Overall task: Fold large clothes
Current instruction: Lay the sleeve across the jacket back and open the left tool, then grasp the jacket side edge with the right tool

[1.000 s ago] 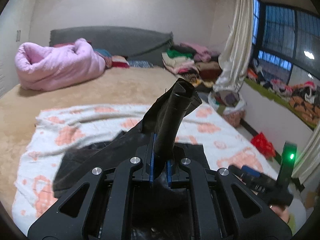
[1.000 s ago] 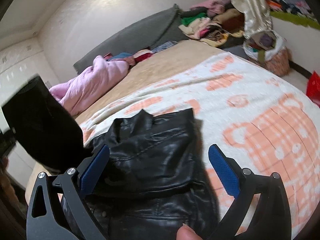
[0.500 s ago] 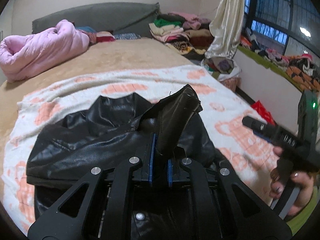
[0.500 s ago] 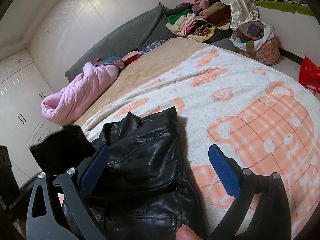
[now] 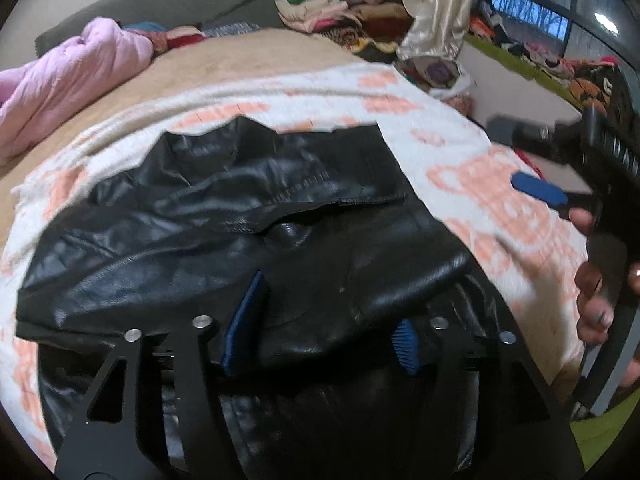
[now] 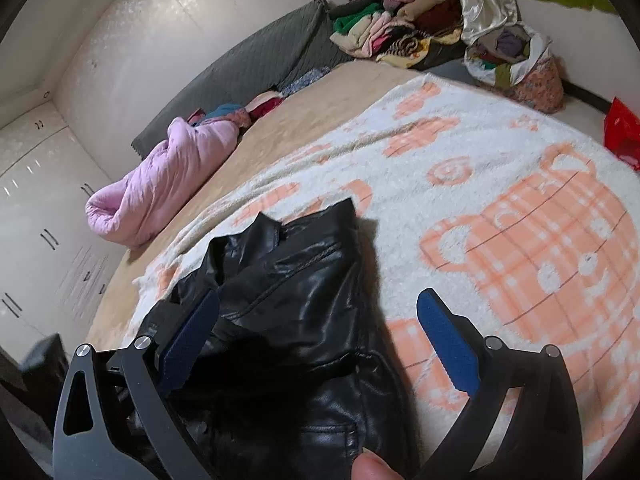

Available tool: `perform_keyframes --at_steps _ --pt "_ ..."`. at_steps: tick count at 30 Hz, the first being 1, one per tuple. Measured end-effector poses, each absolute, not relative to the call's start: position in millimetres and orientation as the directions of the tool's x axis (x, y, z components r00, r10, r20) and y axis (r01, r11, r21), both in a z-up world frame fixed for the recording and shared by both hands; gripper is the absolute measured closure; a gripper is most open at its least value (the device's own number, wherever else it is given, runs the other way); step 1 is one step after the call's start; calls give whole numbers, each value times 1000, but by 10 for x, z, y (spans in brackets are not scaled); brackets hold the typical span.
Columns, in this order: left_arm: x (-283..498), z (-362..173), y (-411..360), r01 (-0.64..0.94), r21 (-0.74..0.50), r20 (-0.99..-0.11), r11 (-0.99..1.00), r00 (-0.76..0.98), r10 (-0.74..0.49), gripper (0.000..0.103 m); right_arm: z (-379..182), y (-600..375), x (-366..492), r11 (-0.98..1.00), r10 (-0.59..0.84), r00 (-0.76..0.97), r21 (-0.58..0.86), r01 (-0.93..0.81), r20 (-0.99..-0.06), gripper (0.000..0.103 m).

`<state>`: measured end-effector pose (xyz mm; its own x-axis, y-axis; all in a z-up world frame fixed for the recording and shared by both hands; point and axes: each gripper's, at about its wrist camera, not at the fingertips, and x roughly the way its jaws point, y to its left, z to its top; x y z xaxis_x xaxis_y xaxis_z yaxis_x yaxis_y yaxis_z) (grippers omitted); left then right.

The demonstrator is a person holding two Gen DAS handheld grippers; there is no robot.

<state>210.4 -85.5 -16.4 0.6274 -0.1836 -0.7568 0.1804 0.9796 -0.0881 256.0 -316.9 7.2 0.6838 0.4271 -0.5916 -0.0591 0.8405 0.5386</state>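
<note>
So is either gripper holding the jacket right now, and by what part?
Nothing is held. The left gripper and right gripper are both open over the black leather jacket.

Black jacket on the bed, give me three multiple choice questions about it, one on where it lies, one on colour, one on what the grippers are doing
1. Where does the jacket lie?
A. on the white and orange blanket
B. on the pink quilt
C. on the floor

2. What colour are the gripper pads?
A. red
B. blue
C. green

3. How is the left gripper?
A. shut on a sleeve
B. out of view
C. open above the jacket

Answers:
1. A, the jacket is spread on the patterned blanket, apart from the quilt at the far end of the bed.
2. B, blue pads show on both grippers, the right gripper included.
3. C, its jaws stand apart with nothing pinched between them.
</note>
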Motion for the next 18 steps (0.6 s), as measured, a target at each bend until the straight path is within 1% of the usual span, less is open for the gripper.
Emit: perform_keyframes --at_steps 2,3,5,10,12,14,15,16,18 --pt "2091 -237 -875 188 -96 -772 977 606 -193 42 41 -3150 2577 830 453 663 554 -69 -596 4" --pt "2076 -262 -887 190 -98 -777 977 599 -194 41 20 -3125 2586 825 468 647 560 -76 -602 4" --pt "2041 -306 -910 198 -102 -786 975 584 -201 33 -17 -3065 2602 819 493 618 567 -90 -613 4" --pt "1911 -325 -938 220 -102 -795 970 569 -213 23 -124 -2876 2605 755 607 519 641 -139 -602 4" --pt "1831 -306 -910 220 -110 -786 969 577 -220 21 -174 -2796 2591 731 641 480 667 -145 -598 4" --pt "1750 -274 -835 205 -122 -777 971 589 -222 16 -236 -2701 2583 723 658 442 675 -145 -609 5" --pt "1714 -256 -791 192 -125 -774 973 595 -217 16 -269 -2662 2580 721 663 426 679 -140 -616 6" --pt "1670 -224 -724 168 -125 -768 978 607 -203 16 -300 -2629 2578 717 668 411 683 -136 -620 13" --pt "1600 -163 -603 134 -127 -756 983 629 -184 16 -387 -2540 2580 704 687 367 698 -127 -626 21"
